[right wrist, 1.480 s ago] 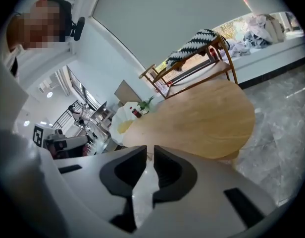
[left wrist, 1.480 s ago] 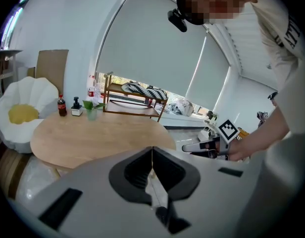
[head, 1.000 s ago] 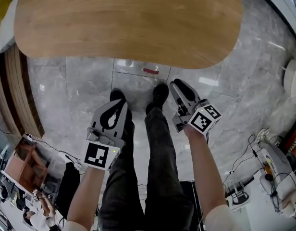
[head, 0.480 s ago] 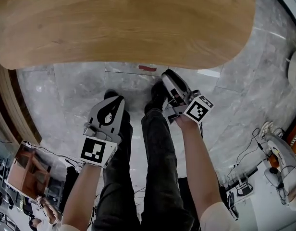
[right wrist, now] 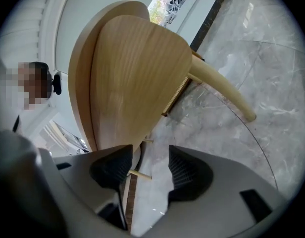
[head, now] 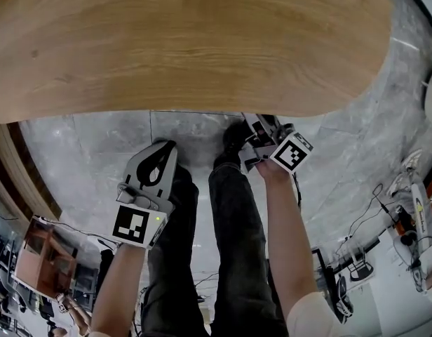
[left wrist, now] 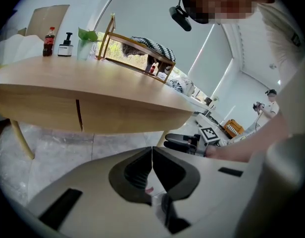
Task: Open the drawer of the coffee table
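1. Coffee table (head: 188,41): big rounded light-wood top, fills upper part of head view. Grey marble floor (head: 83,146) below it.
2. Drawer (left wrist: 125,119): shut, front flush in the wood band just under the top. In left gripper view it's right of a thin vertical seam in that band.
3. Right gripper (right wrist: 150,157): up at table's near edge, tips tucked just under the overhang in head view. Jaws apart & opening.
4. Slim pale-gold peg (right wrist: 139,174) sticks out from table's side into the gap btwn those jaws, close to one pad. Pads not pressing on it, so nothing gripped. Second peg like it (right wrist: 148,141) sits a bit further along, beyond the jaws.
5. Left gripper (left wrist: 152,151): lower, clear of the table, over person's left thigh. Jaws closed tight together, nothing btwn them.
6. Person's legs (head: 230,244): dark trousers, btwn the two grippers, black shoes near table edge.
7. Table leg (right wrist: 222,90): pale, tapered, splays out to the floor in right gripper view.
8. On far end of top, per left gripper view: cola bottle (left wrist: 49,41), dark pump bottle (left wrist: 66,44) just beside it, glass w/ green leaves (left wrist: 86,42), then a wood-framed rack (left wrist: 137,48).
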Motion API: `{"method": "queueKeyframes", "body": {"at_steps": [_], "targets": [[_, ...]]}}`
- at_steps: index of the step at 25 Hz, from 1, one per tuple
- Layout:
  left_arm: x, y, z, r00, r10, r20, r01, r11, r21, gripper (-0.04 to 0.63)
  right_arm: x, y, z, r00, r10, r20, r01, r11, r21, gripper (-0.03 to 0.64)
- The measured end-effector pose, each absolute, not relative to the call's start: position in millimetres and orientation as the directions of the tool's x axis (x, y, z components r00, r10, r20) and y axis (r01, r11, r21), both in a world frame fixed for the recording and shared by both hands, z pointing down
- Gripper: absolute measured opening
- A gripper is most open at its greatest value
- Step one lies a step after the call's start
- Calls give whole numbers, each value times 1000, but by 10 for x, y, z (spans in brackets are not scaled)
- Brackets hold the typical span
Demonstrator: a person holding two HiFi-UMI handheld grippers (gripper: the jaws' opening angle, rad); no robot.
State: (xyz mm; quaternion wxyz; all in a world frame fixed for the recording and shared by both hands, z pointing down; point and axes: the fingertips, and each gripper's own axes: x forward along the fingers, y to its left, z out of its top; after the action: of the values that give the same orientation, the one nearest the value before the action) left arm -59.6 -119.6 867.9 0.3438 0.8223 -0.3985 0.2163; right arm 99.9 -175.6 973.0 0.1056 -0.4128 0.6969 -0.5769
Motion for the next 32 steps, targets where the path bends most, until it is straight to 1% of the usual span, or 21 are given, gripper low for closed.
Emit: {"method": "queueKeyframes", "body": {"at_steps": [5,9,12,15,20,24,26,28,31,32], "targets": [[-592,-1275,8871,587,-493,642,-803,-452,387,20,1022,-1942,9842,-649,-706,283,-436,40,-899,274],[-623,-1320,8895,597,-501,626,-795,-472,381,20,856,-2030,9774,-706,-678,204,-388,128,-913,319],[-622,-1336,8894,601,-502,623,-792,-482,375,20,792,-2101,9762,-723,-666,185,-394,176,-902,334],[-612,-1294,8882,600,-496,628,-793,-473,384,20,763,-2135,9684,-730,-666,153,-390,221,-894,336],[-582,-1334,8825,601,-513,613,-796,-459,396,20,727,-2135,9500,-777,-626,72,-339,319,-885,336],[-562,-1291,8876,591,-477,651,-798,-462,386,20,683,-2139,9386,-810,-586,18,-296,383,-875,331],[-557,-1295,8926,589,-475,654,-797,-473,375,20,617,-2156,9364,-821,-571,5,-287,405,-868,342],[-573,-1321,8979,586,-481,652,-799,-475,369,20,589,-2179,9395,-820,-572,6,-291,408,-865,321],[-521,-1361,9008,582,-486,652,-803,-469,367,20,662,-2190,9423,-812,-584,18,-304,397,-866,315],[-519,-1363,9018,579,-489,652,-805,-466,366,20,671,-2177,9429,-811,-584,21,-306,394,-867,300]]}}
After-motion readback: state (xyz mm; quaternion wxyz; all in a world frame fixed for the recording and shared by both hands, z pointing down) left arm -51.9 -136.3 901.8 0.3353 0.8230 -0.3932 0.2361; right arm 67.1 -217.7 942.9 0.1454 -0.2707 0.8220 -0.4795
